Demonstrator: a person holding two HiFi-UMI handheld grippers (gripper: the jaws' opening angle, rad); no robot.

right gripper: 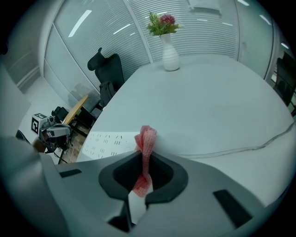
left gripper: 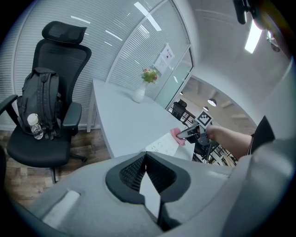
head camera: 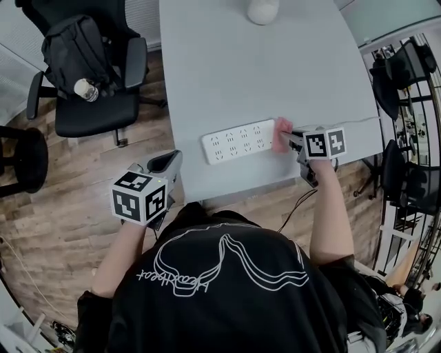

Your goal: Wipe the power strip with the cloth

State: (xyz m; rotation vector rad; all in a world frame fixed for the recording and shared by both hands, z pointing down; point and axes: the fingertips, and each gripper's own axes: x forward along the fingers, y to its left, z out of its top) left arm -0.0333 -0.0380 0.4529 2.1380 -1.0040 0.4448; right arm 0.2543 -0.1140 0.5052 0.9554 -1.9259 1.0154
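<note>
A white power strip [head camera: 238,141] lies near the front edge of the grey table [head camera: 262,69]. My right gripper [head camera: 291,140] is shut on a pink cloth [head camera: 281,134], which rests against the strip's right end. In the right gripper view the cloth [right gripper: 146,143] sticks up from between the jaws [right gripper: 144,173], with the strip [right gripper: 108,142] just beyond on the left. My left gripper [head camera: 169,165] hovers off the table's front left corner, shut and holding nothing. From the left gripper view [left gripper: 147,159], the strip [left gripper: 163,145] and cloth [left gripper: 177,135] lie ahead.
A thin cable [head camera: 358,123] runs right from the strip along the table. A white vase [head camera: 262,10] with flowers stands at the far edge. A black office chair [head camera: 86,69] holding a backpack and bottle stands left of the table. More chairs stand at the right.
</note>
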